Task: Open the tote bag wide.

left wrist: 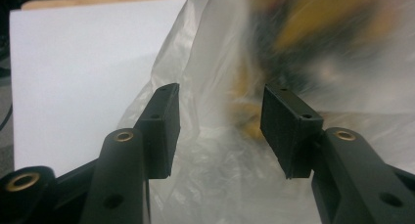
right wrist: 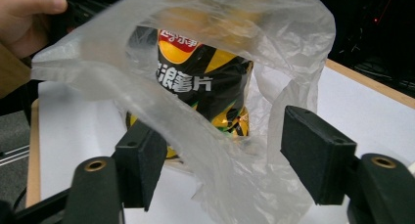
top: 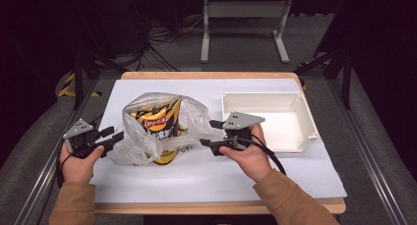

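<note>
Clear plastic bag (top: 147, 129) sits on the white sheet (top: 211, 176) over the table, mouth open upward, w/ a black-and-yellow chip pack (top: 160, 122) standing upright inside. Left gripper (top: 109, 136) is just beside the bag's left side, pointing at it; in the left gripper view its jaws stand apart, bag film (left wrist: 220, 150) between them but pads not pressing it, so it's open, nothing held. Right gripper (top: 210, 132) is at the bag's right side, jaws also spread; in the right gripper view the bag (right wrist: 220, 150) drapes between the pads w/ no squeeze, and the pack (right wrist: 205, 87) shows through the film. So both grippers are open, neither gripping. White tray (top: 268, 124) lies right of the bag, just behind the right hand (top: 251, 156). Left hand (top: 78, 163) is near the sheet's left edge.
</note>
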Action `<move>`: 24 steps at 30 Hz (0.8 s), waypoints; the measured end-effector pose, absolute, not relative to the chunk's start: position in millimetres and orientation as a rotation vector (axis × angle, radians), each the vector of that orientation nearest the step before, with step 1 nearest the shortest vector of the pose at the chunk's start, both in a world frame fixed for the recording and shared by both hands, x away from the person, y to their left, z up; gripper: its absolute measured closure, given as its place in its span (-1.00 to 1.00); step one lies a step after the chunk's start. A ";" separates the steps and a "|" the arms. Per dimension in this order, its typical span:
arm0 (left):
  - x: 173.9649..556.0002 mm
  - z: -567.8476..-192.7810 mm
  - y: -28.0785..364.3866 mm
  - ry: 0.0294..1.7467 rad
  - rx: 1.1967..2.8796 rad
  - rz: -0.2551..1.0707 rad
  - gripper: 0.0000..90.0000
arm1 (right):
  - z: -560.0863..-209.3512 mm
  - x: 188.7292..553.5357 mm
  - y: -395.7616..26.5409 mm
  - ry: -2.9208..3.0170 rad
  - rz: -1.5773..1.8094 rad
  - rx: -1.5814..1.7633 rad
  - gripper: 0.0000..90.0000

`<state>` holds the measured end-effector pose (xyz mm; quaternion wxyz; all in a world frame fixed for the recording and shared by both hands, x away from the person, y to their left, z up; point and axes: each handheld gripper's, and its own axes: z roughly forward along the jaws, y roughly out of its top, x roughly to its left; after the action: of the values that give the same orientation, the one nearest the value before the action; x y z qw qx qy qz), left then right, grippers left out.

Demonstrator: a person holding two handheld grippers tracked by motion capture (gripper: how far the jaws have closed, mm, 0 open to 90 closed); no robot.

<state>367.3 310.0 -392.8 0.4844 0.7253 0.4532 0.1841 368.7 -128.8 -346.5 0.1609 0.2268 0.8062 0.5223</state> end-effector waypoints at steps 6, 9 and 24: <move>353.2 -369.9 307.0 1.052 1.740 0.468 -0.01 | -339.2 358.7 -137.1 2.289 1.518 0.632 -0.29; 347.6 -359.7 302.5 1.029 1.729 0.468 -0.05 | -334.2 355.0 -142.1 2.277 1.530 0.630 -0.29; 337.8 -329.9 268.5 0.924 1.724 0.506 -0.28 | -320.5 346.2 -156.9 2.232 1.582 0.596 -0.29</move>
<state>337.8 268.5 -329.9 0.5317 0.7228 0.3873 0.2119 346.2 -156.9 -320.5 0.1701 0.2098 0.7856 0.5566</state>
